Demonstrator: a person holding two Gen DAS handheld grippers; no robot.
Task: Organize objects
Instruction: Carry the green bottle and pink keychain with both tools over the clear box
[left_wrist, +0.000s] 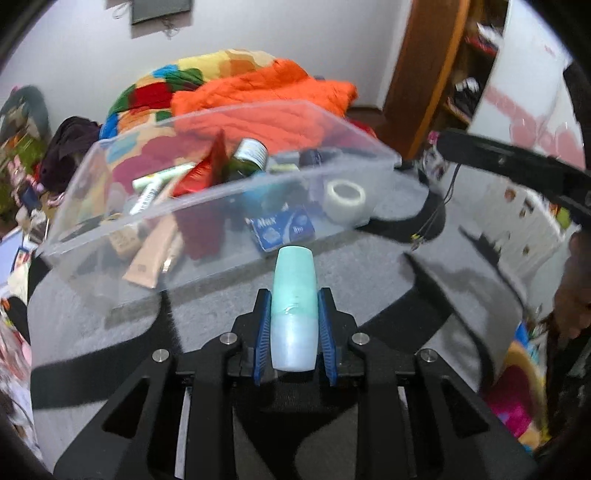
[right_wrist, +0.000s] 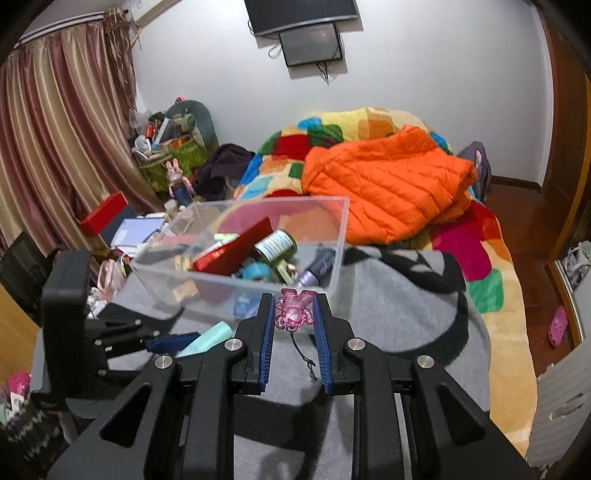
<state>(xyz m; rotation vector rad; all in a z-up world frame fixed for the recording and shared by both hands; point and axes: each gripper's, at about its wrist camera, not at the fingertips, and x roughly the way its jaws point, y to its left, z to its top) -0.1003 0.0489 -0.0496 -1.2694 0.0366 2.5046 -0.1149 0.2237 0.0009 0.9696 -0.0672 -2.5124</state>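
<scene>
At lower centre of the left wrist view, a mint-green tube (left_wrist: 294, 295) is clamped by the left tongs (left_wrist: 294, 299), below a clear bin (left_wrist: 207, 192) on the grey blanket (left_wrist: 369, 280). At centre of the right wrist view, a pink charm (right_wrist: 292, 308) is pinched by the right tongs (right_wrist: 293, 301), just before the bin's near wall.
</scene>
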